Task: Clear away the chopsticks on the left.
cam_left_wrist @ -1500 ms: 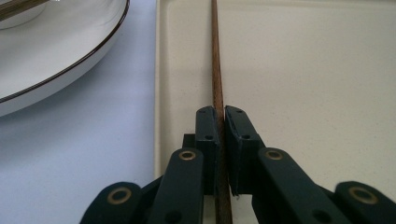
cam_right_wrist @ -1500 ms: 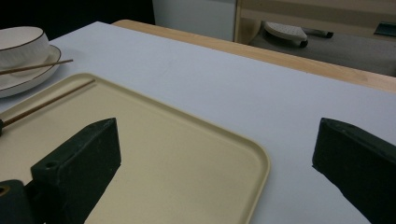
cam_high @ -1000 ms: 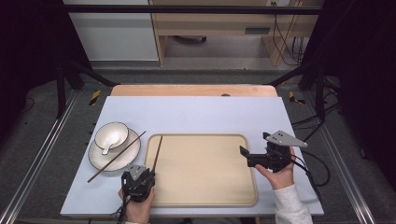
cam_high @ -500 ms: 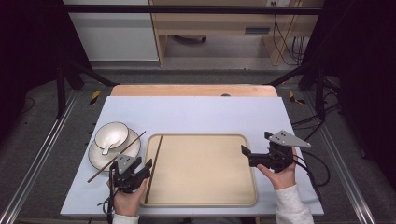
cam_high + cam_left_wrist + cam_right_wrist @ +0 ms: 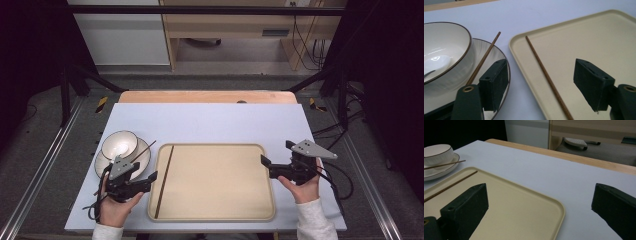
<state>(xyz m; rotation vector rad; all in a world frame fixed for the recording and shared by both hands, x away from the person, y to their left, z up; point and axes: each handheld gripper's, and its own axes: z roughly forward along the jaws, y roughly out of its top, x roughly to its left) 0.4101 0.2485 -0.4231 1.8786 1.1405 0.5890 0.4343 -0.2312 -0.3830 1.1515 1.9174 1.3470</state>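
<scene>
A tan tray (image 5: pixel 215 200) lies in the middle of the white table. One brown chopstick (image 5: pixel 164 182) lies along the tray's left side. A second chopstick (image 5: pixel 143 150) rests across a white plate (image 5: pixel 102 167) that carries a dark-rimmed bowl (image 5: pixel 120 144). My left gripper (image 5: pixel 149 181) hovers at the tray's left edge. Its jaws have just been opening and now stand wide apart, clear of the tray chopstick (image 5: pixel 546 75) lying below the gap. My right gripper (image 5: pixel 267 168) is held at the tray's right edge, open and empty (image 5: pixel 540 192).
A wooden strip (image 5: pixel 207 96) runs along the table's far edge. Bare white tabletop (image 5: pixel 210 125) stretches behind the tray. Black frame rails (image 5: pixel 50 160) flank the table. A cable (image 5: pixel 345 187) trails from the right gripper.
The left gripper opened, letting go of the chopstick, which now lies flat on the tray. The left hand drew back to the left and rose. The right hand stayed put.
</scene>
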